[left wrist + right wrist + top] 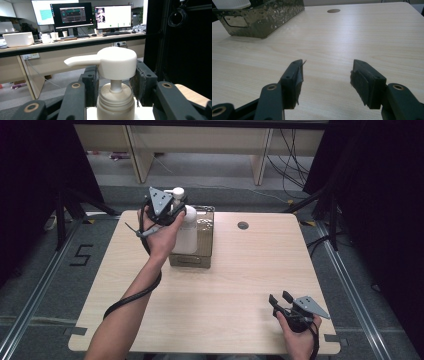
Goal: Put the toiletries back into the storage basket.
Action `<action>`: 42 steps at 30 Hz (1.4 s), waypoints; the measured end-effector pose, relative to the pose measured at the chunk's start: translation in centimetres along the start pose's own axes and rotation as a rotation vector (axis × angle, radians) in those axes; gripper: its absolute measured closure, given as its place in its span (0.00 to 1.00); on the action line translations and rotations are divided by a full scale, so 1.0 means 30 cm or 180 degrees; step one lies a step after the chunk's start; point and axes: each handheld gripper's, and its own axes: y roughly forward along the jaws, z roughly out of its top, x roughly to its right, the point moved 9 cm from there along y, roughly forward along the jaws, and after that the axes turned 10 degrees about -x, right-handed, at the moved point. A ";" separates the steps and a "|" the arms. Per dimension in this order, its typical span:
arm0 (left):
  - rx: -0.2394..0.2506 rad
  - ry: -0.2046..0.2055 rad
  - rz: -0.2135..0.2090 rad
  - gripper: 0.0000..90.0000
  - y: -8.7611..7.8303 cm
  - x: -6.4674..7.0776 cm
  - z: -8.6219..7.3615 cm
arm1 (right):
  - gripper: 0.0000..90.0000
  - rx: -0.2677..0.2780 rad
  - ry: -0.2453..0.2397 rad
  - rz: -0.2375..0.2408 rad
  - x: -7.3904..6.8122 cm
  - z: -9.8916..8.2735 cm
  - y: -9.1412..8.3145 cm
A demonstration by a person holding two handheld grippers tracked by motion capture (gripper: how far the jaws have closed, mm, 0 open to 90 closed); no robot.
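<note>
Bin (205, 237): sitting on the table (240, 285), far left of centre.
Pump bottle (184, 227): standing inside bin.
Left gripper (172, 205): gripping bottle neck.
Right gripper (281, 300): resting near right corner.

High view down on the table (240, 285); tool views low and close, right's sharing its tabletop.

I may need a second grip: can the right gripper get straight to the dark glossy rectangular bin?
Probably yes. The right gripper stands open near the table's front right, with bare wooden tabletop between it and the dark glossy rectangular bin. The left gripper holds the white pump bottle above it.
</note>
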 end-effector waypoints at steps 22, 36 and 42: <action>-0.0075 0.0031 0.0010 0.66 -0.004 0.007 -0.036 | 0.48 0.0001 -0.0025 0.0017 0.001 0.000 0.001; -0.0113 0.0075 0.0013 0.66 -0.009 0.014 -0.054 | 0.48 -0.0021 -0.0013 -0.0013 0.003 -0.001 -0.001; -0.0133 0.0065 0.0012 0.66 -0.005 0.016 -0.071 | 0.48 0.0007 -0.0022 0.0014 0.002 0.000 0.001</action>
